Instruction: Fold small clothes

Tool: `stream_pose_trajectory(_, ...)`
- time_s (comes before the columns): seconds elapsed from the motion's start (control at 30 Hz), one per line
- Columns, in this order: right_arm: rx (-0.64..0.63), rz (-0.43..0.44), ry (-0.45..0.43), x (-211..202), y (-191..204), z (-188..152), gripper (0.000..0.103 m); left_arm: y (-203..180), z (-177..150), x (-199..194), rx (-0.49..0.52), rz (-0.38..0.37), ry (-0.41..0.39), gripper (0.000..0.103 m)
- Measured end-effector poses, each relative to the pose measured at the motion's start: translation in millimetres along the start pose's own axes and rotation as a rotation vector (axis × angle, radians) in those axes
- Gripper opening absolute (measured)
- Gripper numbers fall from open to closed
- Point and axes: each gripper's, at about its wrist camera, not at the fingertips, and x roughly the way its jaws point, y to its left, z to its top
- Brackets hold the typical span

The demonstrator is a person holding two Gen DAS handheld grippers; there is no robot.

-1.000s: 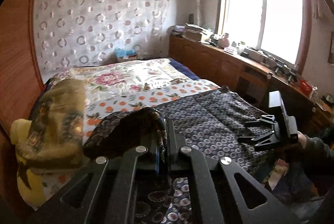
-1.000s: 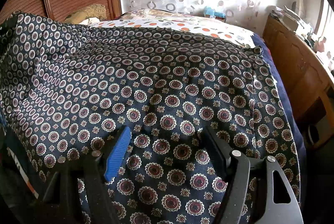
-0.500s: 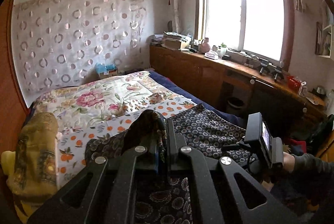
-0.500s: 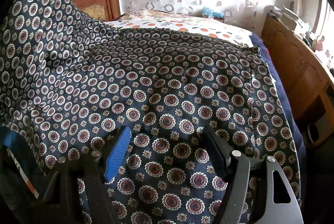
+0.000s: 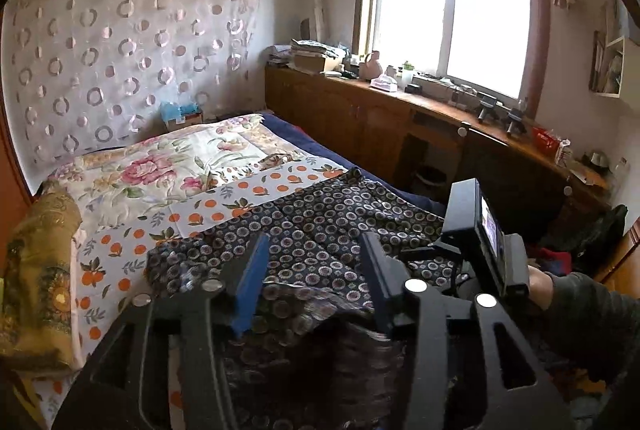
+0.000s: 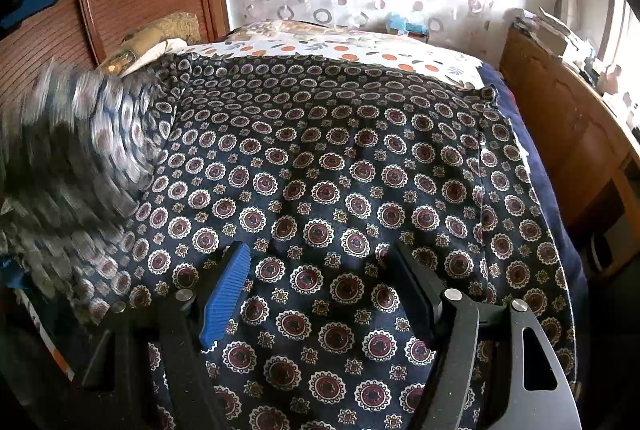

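Both the left tool (image 5: 312,262) and the right tool (image 6: 320,270) are spread wide, empty, above the patterned garment (image 6: 340,157) laid on the bed (image 5: 168,165).

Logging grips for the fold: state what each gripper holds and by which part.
Nothing. The left gripper and right gripper are both open above the patterned garment.

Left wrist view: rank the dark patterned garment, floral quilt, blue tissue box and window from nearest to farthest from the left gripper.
From the left gripper:
1. Dark patterned garment, right under the fingers.
2. Floral quilt, mid-bed, left.
3. Blue tissue box, at the bed's far end.
4. Window, far wall, right.
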Motion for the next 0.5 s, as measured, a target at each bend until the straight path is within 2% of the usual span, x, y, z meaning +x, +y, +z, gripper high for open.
stream_pose_trajectory(0.1,0.032,0.008,-0.016,-3,-6,-1,0.073,6,-7,-10,-0.003,0.037,-0.009,0.055)
stream_pose_trajectory(0.13,0.042,0.009,-0.026,-6,-8,-1,0.073,12,-11,-12,-0.008,0.044,-0.010,0.064)
stream_pose_trajectory(0.2,0.052,-0.001,-0.050,-11,-10,-1,0.073,19,-18,-19,-0.020,0.053,-0.014,0.075)
stream_pose_trajectory(0.27,0.055,0.003,-0.070,-20,-7,-1,0.073,25,-26,-25,-0.027,0.077,-0.014,0.076)
stream_pose_trajectory(0.37,0.041,0.017,-0.119,-39,5,3,0.073,34,-41,-36,-0.036,0.153,-0.016,0.076)
stream_pose_trajectory(0.5,0.001,0.063,-0.182,-63,31,17,0.073,48,-55,-46,-0.074,0.179,-0.018,0.077)
